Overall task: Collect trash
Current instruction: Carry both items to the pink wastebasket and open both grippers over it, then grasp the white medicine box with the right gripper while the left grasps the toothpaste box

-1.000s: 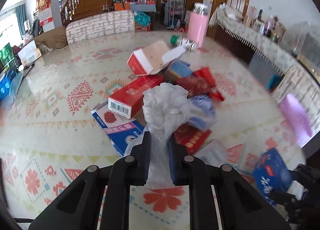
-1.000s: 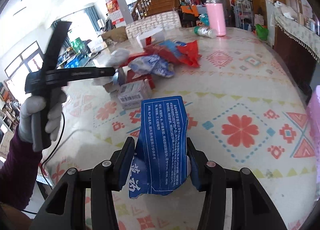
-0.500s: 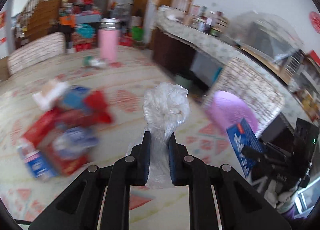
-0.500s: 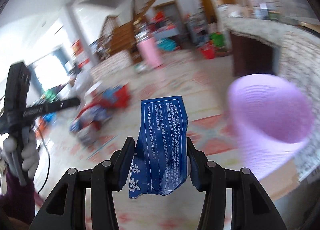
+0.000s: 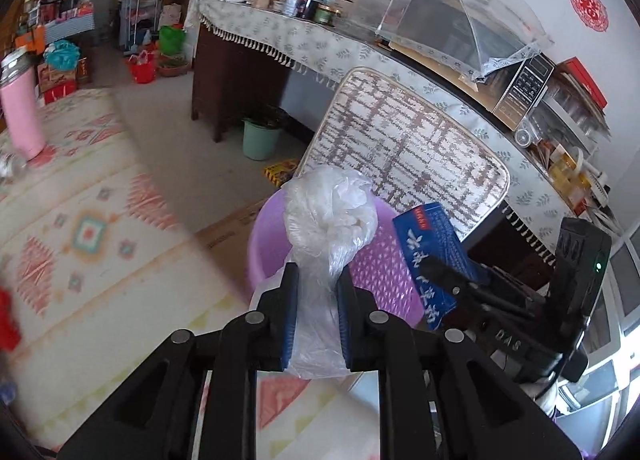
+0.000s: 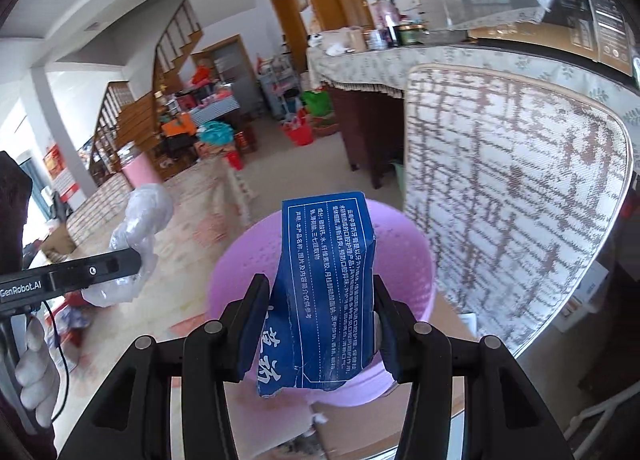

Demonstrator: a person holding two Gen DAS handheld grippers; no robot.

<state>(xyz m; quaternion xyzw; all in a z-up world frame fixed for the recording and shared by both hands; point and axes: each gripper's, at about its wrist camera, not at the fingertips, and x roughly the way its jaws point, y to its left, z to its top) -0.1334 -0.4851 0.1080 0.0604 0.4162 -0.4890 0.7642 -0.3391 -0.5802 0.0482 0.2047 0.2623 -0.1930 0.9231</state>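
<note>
My left gripper (image 5: 316, 284) is shut on a crumpled clear plastic bag (image 5: 330, 216) and holds it over the near rim of a purple trash bin (image 5: 272, 244). My right gripper (image 6: 318, 300) is shut on a flattened blue box with white print (image 6: 326, 280), held over the same purple bin (image 6: 240, 268). The blue box (image 5: 430, 248) and the right gripper show at the right in the left wrist view. The plastic bag (image 6: 140, 216) and the left gripper show at the left in the right wrist view.
A chair back with a brown and white woven cover (image 5: 404, 152) stands right behind the bin. The patterned table (image 5: 80, 228) lies to the left, with a pink flask (image 5: 20, 108) on it. A cabinet with a fringed cloth (image 5: 280, 40) and a green bucket (image 5: 260, 138) stand beyond.
Both grippers swung right, away from the trash pile on the table, and now hold the bag and the blue box over the purple bin. Both grips are unchanged.
</note>
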